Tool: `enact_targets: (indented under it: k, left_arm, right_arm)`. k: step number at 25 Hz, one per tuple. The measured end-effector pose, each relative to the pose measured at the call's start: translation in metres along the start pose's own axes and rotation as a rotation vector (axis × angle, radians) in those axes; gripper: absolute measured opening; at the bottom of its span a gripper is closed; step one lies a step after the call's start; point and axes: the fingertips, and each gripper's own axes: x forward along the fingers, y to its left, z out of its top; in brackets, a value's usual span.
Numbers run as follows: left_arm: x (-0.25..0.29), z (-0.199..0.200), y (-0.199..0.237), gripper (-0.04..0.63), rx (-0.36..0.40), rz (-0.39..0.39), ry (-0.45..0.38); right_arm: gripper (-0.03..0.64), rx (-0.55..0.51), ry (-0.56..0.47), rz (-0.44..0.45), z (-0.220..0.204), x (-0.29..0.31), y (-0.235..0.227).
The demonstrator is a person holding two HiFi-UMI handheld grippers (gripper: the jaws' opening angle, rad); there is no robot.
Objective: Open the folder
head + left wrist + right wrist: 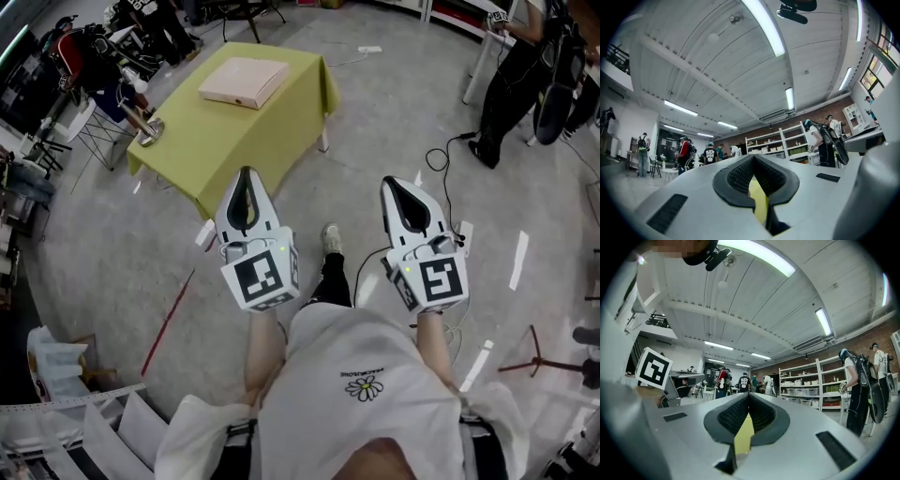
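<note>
Left tongs (247,178) and right tongs (394,185) are pressed together, empty. The closed folder (244,82) lies on the table (216,150), well ahead of them. This looks like the approach step. Next, reach it and catch the cover's edge.

The folder (244,82) is pale pinkish-beige, flat and rectangular, thick like a slim box. It lies closed, cover up, on the far half of the table (225,141) with the yellow-green cloth, turned slightly askew to the table's edges
</note>
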Motion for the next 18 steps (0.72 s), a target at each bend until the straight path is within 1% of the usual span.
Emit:
enact_targets:
  k: [3, 5, 8, 10, 12, 15, 16, 18]
  left_arm:
    - [0.044, -0.017, 0.012, 0.015, 0.005, 0.019, -0.011]
    - [0.074, -0.028, 0.016, 0.015, -0.001, 0.032, -0.003]
    - [0.125, -0.037, 0.023, 0.015, -0.018, 0.032, 0.012]
    - [0.162, -0.040, 0.034, 0.015, -0.018, 0.035, 0.014]
    - [0.197, -0.043, 0.049, 0.015, -0.025, 0.059, -0.006]
    - [0.246, -0.044, 0.073, 0.015, -0.054, 0.122, -0.067]
    - [0.262, -0.046, 0.079, 0.015, -0.060, 0.135, -0.075]
    - [0.294, -0.057, 0.087, 0.015, -0.059, 0.149, -0.062]
  right_arm:
    - [0.012, -0.037, -0.013, 0.013, -0.010, 0.041, -0.011]
    - [0.012, -0.044, -0.018, 0.015, -0.015, 0.067, -0.025]
    - [0.012, -0.015, -0.007, 0.014, -0.018, 0.116, -0.047]
    - [0.012, 0.005, -0.012, 0.031, -0.018, 0.157, -0.056]
    - [0.012, 0.004, -0.009, 0.053, -0.020, 0.199, -0.062]
    - [0.012, -0.002, 0.022, 0.076, -0.026, 0.262, -0.076]
    - [0.012, 0.002, 0.033, 0.082, -0.028, 0.282, -0.083]
    - [0.012, 0.030, 0.043, 0.100, -0.036, 0.323, -0.096]
